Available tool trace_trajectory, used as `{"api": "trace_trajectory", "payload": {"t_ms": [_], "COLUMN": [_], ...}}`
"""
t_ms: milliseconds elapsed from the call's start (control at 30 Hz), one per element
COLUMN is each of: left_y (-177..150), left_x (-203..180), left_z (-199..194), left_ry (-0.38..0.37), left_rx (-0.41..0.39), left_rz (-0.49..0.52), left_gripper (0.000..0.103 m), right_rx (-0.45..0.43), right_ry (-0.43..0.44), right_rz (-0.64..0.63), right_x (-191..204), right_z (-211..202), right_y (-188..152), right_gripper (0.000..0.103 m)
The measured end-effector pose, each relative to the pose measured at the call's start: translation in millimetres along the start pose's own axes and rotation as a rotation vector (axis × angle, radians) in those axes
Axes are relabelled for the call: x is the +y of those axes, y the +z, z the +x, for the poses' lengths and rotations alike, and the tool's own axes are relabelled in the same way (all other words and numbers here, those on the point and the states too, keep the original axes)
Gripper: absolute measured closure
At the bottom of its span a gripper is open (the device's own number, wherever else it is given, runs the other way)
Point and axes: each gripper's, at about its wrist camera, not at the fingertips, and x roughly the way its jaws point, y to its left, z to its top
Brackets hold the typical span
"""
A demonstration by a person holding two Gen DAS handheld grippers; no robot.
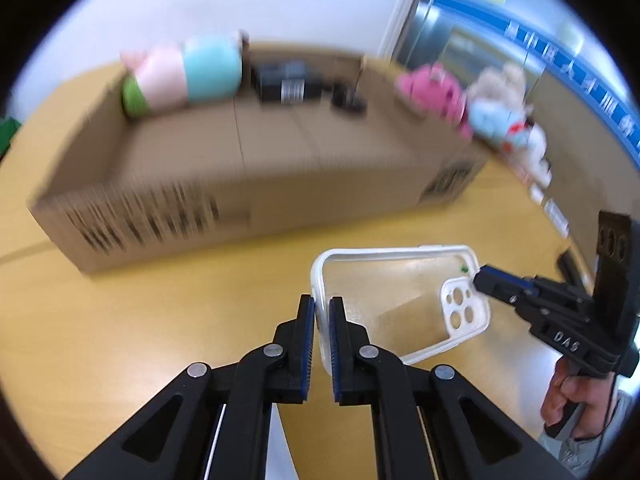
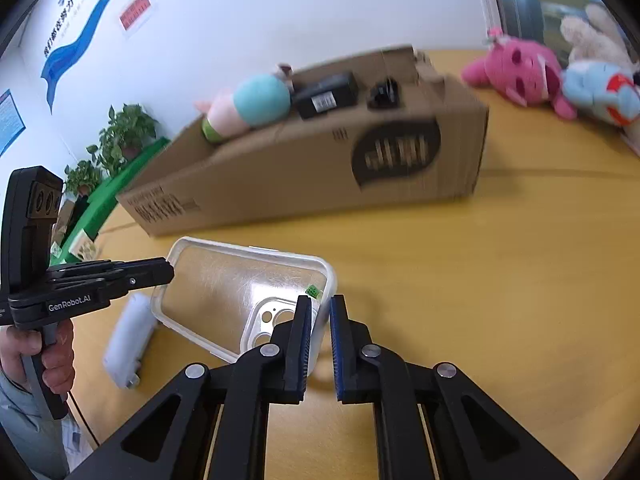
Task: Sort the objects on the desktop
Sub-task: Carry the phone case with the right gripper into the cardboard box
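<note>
Toy (image 2: pixel 248 106), adapter (image 2: pixel 326 96) atop box (image 2: pixel 304 168)

The phone case (image 1: pixel 384 280) is clear glossy plastic with a white rim, the table (image 1: pixel 160 320) smooth yellow wood, the box (image 1: pixel 240 168) matt brown cardboard.

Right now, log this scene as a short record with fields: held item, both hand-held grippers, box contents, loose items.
held item: clear phone case, lifted above the table
left hand-held gripper: shut on the case's plain end rim
right hand-held gripper: shut on the case's camera-cutout end
box: cardboard box behind the case
on box: pink and blue plush, black adapter
loose items: pink plush and light blue plush on the table; white object under the case's left end
</note>
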Motion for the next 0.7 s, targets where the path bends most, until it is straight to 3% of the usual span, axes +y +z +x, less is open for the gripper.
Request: {"api": "trace_trajectory", "payload": {"t_ms": [267, 367, 533, 700], "left_y": [80, 107, 141, 162], "left_x": [5, 10, 40, 82], "left_z": [-87, -103, -103, -80], "left_ry": [-0.013, 0.032, 0.072, 0.115], "left_rx": [-0.263, -0.329, -0.357, -0.309], "left_rz": [0.034, 0.049, 0.018, -0.019], "left_gripper": [0.097, 0.097, 0.097, 0.097], "right_rx": [-0.251, -0.304, -0.299, -0.214], "right_ry": [0.069, 0.050, 0.089, 0.166], "right_rz": [-0.083, -0.148, -0.192, -0.210], "right_x": [42, 61, 79, 89], "right_z": [-65, -71, -51, 1], "right_y": [100, 135, 185, 229], "right_gripper": [0.095, 0.095, 0.094, 0.095]}}
